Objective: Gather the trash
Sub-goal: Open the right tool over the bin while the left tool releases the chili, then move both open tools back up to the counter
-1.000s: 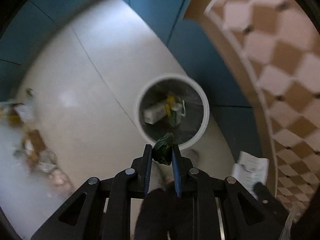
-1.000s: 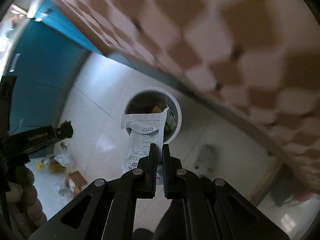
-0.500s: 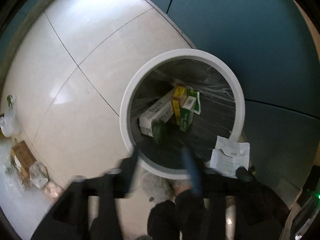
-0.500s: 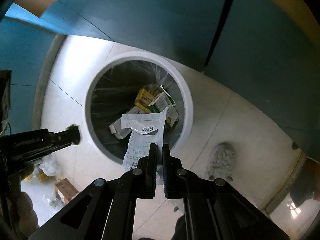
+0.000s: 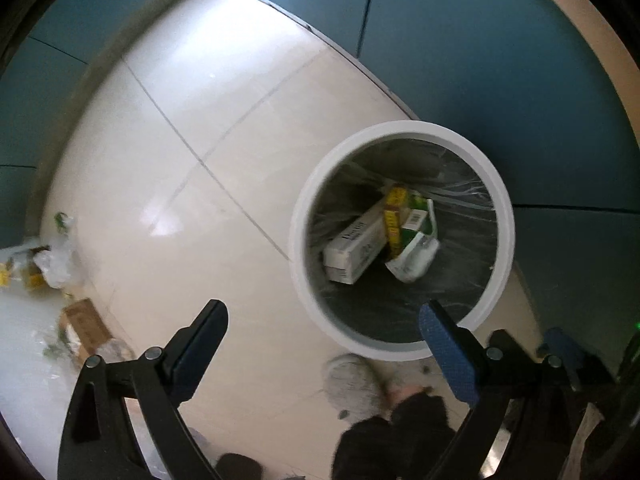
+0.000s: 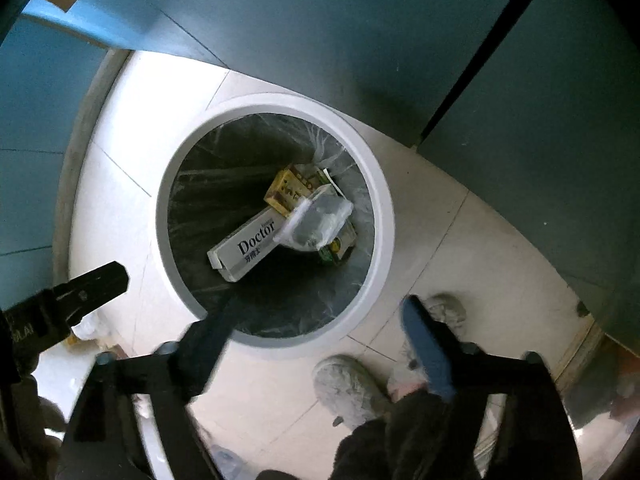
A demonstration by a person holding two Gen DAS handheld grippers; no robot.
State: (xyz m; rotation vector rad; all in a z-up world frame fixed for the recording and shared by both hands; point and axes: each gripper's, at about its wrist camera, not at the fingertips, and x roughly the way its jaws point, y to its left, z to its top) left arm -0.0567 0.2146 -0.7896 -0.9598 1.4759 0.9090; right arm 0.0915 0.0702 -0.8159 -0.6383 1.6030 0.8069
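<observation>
Where pale floor tiles (image 5: 192, 208) meet teal walls (image 5: 500, 60), a white round bin (image 6: 380, 208) stands lined with a dark bag. Inside lie a white "Doctor" box (image 6: 250, 246), a yellow box (image 6: 286, 192), a green carton (image 5: 416, 220) and a crumpled white packet (image 6: 320, 224) — all at the bottom. More trash (image 5: 56, 256) sits on the floor well to the left. Both claws hang above the bin's near rim — left claw (image 5: 324, 316) wide and empty, right claw (image 6: 316, 312) likewise. Grey slippers (image 6: 348, 388) stand beside the bin.
</observation>
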